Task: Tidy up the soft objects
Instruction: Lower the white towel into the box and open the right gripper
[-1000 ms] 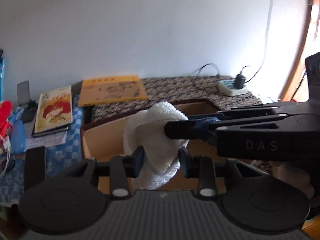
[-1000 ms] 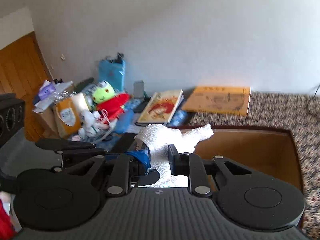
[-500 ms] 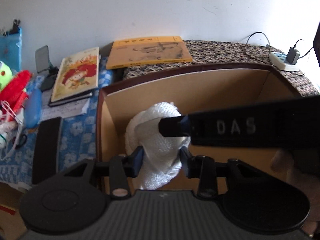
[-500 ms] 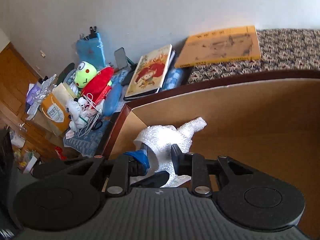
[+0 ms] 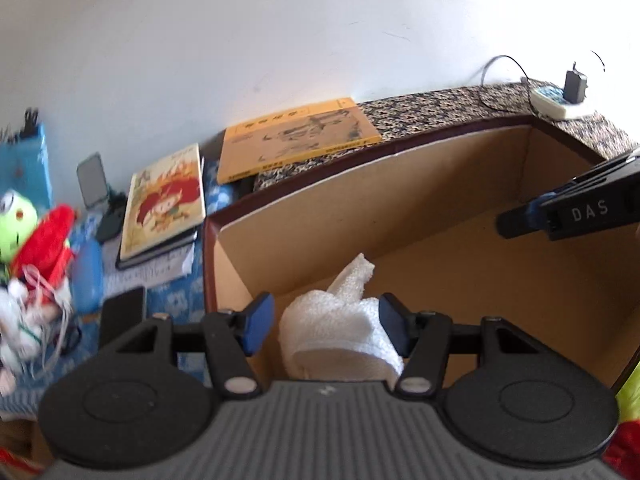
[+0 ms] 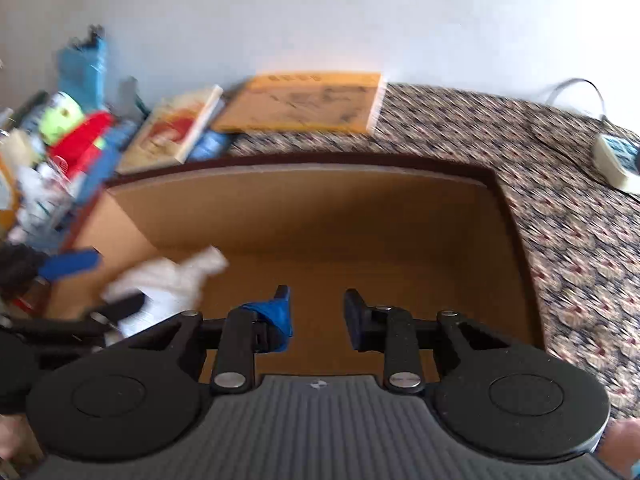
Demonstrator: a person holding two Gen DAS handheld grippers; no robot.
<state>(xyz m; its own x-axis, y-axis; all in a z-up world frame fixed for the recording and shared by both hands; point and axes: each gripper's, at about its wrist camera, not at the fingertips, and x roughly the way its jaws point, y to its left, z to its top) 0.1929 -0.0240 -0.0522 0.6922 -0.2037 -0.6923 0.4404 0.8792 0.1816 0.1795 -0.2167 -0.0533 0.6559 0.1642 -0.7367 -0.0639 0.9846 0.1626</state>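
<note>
Looking along my left gripper (image 5: 326,322), I see the white foam bundle (image 5: 340,330) lying between its two blue pads (image 5: 256,320) in the left front corner of the cardboard box (image 5: 400,184). The jaws are opening, and the left pad stands clear of the foam; the right one is very close, I cannot tell if it touches. The bundle's pointed tail goes away from me and up to the right, toward the far wall of the box. My right gripper (image 6: 316,312) is to the right of the bundle with nothing between its opening jaws. I judge the left one is nearer, so it must lift straight out.
</note>
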